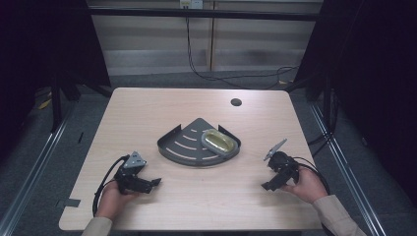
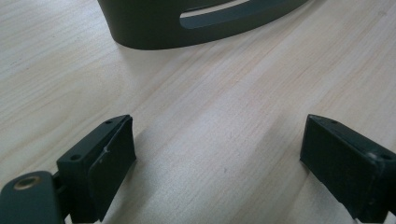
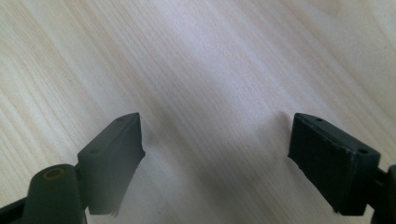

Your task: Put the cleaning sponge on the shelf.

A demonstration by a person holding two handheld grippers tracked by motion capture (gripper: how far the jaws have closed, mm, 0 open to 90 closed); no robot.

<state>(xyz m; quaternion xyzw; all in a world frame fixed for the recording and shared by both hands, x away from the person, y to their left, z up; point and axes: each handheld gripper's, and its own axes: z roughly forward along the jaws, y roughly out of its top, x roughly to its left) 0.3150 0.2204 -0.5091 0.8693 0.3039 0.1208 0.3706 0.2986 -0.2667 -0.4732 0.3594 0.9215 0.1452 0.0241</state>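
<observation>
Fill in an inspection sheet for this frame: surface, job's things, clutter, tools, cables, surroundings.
Surface: light wooden table, round hole near the far edge.
Job's things: dark quarter-round slotted tray at centre; yellowish object in clear wrap lying in it.
Clutter: nothing seen.
Tools: left tool and right tool both open, resting low over bare wood, holding nothing.
Cables: black cable trails from the left tool; more on the floor behind.
Surroundings: dark frame, grey floor.

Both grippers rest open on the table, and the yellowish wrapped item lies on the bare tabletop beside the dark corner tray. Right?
Not quite. The high view shows the yellowish wrapped item lying in the dark corner tray, not beside it. The left gripper and right gripper do rest open on the table.
</observation>
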